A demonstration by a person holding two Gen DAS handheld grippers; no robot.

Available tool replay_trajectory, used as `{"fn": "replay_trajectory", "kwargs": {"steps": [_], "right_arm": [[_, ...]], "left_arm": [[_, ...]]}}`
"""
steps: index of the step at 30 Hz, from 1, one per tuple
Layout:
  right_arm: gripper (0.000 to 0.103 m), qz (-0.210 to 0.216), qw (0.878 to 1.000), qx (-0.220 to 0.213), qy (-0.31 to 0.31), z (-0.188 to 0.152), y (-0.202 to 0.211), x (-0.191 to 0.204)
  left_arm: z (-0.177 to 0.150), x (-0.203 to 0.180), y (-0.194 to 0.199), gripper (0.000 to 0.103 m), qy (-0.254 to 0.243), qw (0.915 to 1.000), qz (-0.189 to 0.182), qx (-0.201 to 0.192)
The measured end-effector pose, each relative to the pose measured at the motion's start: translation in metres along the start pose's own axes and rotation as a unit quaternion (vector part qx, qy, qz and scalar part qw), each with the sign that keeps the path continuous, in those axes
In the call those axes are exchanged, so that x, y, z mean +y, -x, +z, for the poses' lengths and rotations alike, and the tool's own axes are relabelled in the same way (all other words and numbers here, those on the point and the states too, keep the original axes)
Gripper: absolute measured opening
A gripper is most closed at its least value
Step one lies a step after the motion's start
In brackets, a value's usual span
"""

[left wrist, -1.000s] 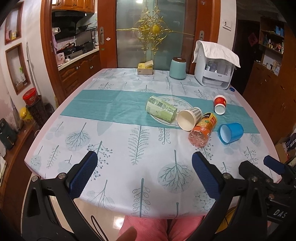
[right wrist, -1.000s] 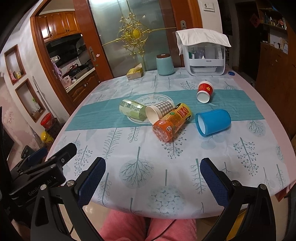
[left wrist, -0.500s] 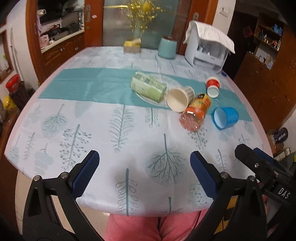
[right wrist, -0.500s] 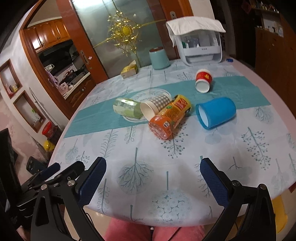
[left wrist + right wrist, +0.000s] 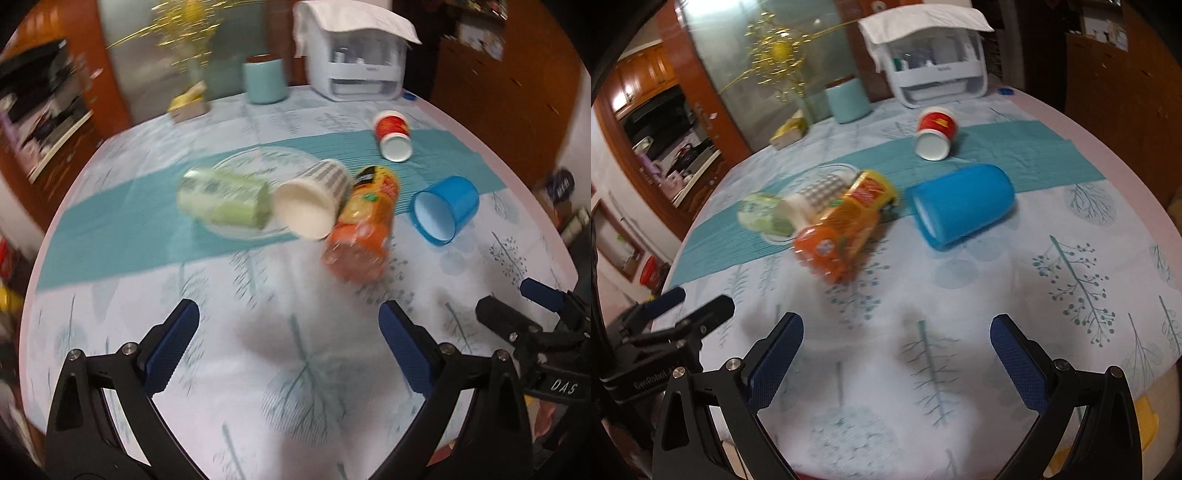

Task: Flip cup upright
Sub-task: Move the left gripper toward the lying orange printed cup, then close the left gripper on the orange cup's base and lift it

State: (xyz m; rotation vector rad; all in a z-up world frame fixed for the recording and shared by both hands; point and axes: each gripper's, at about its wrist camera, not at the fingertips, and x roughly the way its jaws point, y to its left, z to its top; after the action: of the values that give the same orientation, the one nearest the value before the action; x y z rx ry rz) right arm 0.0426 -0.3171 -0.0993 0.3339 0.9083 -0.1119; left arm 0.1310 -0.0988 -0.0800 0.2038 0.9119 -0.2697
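— Hovering low over the near edge of the surface (image 5: 1071,229), the right gripper (image 5: 897,350) has its blue-padded fingers (image 5: 1015,365) spread wide with nothing between them. How is the other one?

— Much the same: the left gripper (image 5: 288,347) sits level above the near edge, its fingers (image 5: 171,347) released and empty. Each gripper shows at the other view's margin, the right one at lower right of the left view, the left one at lower left of the right view.

— Where is the cup?

— The blue plastic cup (image 5: 960,206) lies on its side right of centre, its mouth toward the near left, well apart from both grippers. In the left view its pale inside (image 5: 432,218) faces the camera; the right view shows mostly its blue wall.

— Anything around it?

— An orange juice bottle (image 5: 360,232) lies left of it, touching a grey-checked paper cup (image 5: 310,206) and a green patterned cup (image 5: 221,201) by a clear glass plate (image 5: 236,232). A red-and-white paper cup (image 5: 936,134) lies farther back. The left view is blurred.
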Motion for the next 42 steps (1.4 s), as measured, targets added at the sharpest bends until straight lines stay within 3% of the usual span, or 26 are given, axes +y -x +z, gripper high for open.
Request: {"fn": "replay_trajectory", "kwargs": {"steps": [4,9,13,16,19,22,27,34,39,42], "right_arm": [[0.103,-0.001,1.000,0.008,-0.022,0.006,-0.016,-0.024],[0.103,-0.013,0.999,0.020,-0.040,0.006,-0.030,-0.040],[0.103,-0.007,0.998,0.024,-0.051,0.006,-0.039,-0.049],[0.103,0.000,0.998,0.028,-0.054,0.006,-0.043,-0.052],[0.103,0.004,0.998,0.035,-0.058,0.005,-0.048,-0.053],[0.103,0.016,0.996,0.052,-0.076,0.004,-0.052,-0.058],[0.103,0.011,0.994,0.060,-0.090,0.003,-0.056,-0.062],[0.103,0.024,0.994,0.042,-0.098,0.001,-0.032,-0.059],[0.103,0.020,0.995,0.038,-0.094,-0.004,-0.011,-0.051],[0.103,0.041,0.995,0.032,-0.087,-0.008,0.002,-0.041]], "left_arm": [[0.023,-0.022,-0.023,0.097,-0.043,0.9988,-0.024,0.007],[0.043,-0.044,-0.056,0.097,-0.067,0.9941,-0.073,0.044],[0.051,-0.057,-0.081,0.096,-0.079,0.9926,-0.069,0.061],[0.055,-0.059,-0.096,0.087,-0.074,0.9931,-0.057,0.071],[0.054,-0.056,-0.105,0.067,-0.064,0.9926,-0.059,0.085],[0.054,-0.050,-0.110,0.062,-0.045,0.9918,-0.072,0.096],[0.052,-0.048,-0.094,0.061,-0.036,0.9928,-0.080,0.081],[0.031,-0.035,-0.033,0.061,-0.012,0.9951,-0.087,0.046],[-0.007,-0.008,0.013,0.061,0.045,0.9957,-0.071,0.040],[-0.027,0.004,0.029,0.061,0.072,0.9954,-0.043,0.045]]}}
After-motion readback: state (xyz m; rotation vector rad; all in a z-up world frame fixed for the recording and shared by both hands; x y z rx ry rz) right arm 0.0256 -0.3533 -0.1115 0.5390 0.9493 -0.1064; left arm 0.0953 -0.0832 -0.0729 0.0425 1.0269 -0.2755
